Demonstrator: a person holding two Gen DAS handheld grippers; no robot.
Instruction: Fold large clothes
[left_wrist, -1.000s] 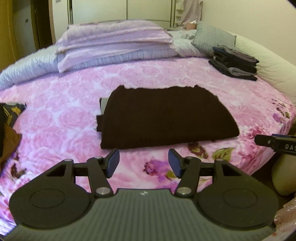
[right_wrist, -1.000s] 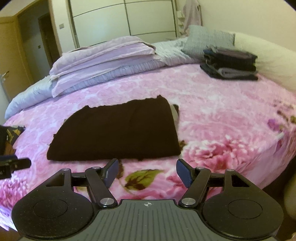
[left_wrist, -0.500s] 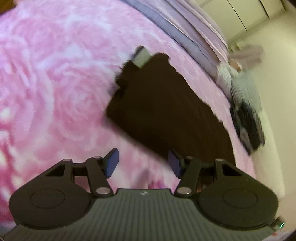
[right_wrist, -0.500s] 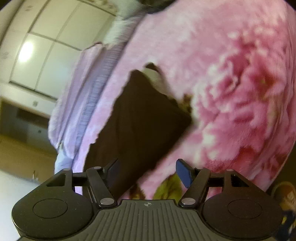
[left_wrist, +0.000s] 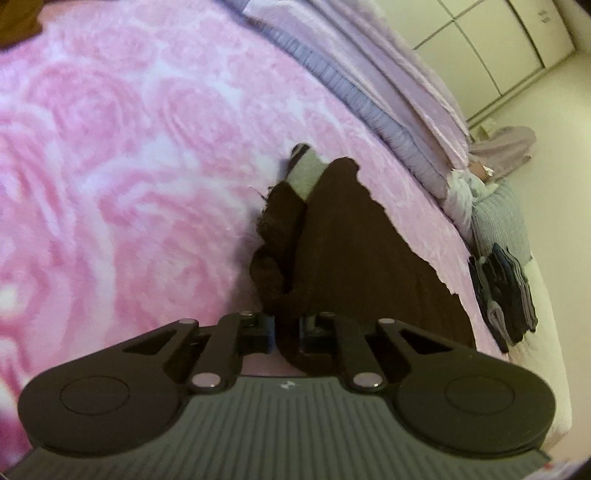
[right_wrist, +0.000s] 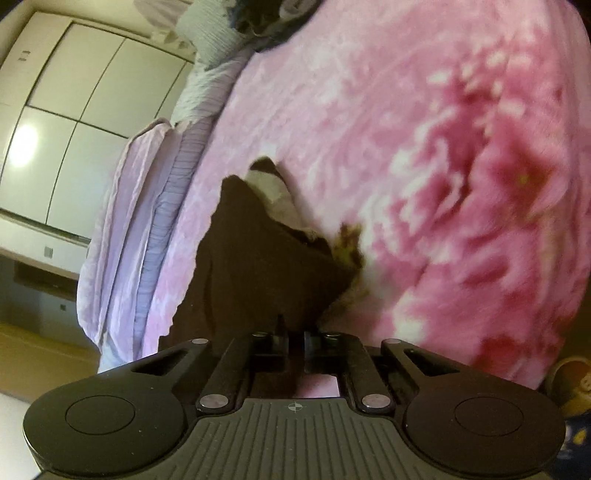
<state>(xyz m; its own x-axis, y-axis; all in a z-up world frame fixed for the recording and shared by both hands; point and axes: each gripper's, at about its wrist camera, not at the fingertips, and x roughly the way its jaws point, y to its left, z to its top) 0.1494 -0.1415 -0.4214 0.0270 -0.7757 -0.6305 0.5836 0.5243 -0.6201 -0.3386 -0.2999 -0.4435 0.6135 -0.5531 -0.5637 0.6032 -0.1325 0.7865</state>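
A dark brown folded garment (left_wrist: 354, 251) lies on the pink rose-patterned bedspread (left_wrist: 110, 155), a pale grey lining showing at its far corner. My left gripper (left_wrist: 285, 328) is rolled sideways and shut on the near left corner of the brown garment, whose cloth bunches between the pads. In the right wrist view the same brown garment (right_wrist: 258, 258) runs up from my right gripper (right_wrist: 295, 345), which is shut on its near right corner. The pinched cloth hides most of both sets of pads.
A stack of folded lilac bedding (left_wrist: 388, 74) lies along the far side of the bed. A pile of dark folded clothes (left_wrist: 506, 291) sits near a grey pillow (left_wrist: 502, 218). White wardrobe doors (right_wrist: 74, 103) stand behind. The bed's edge is close to the right gripper.
Both grippers dropped to the bed, rolled sideways and went from open to shut, each on a near corner of the brown garment. The cloth now bunches at the left gripper.
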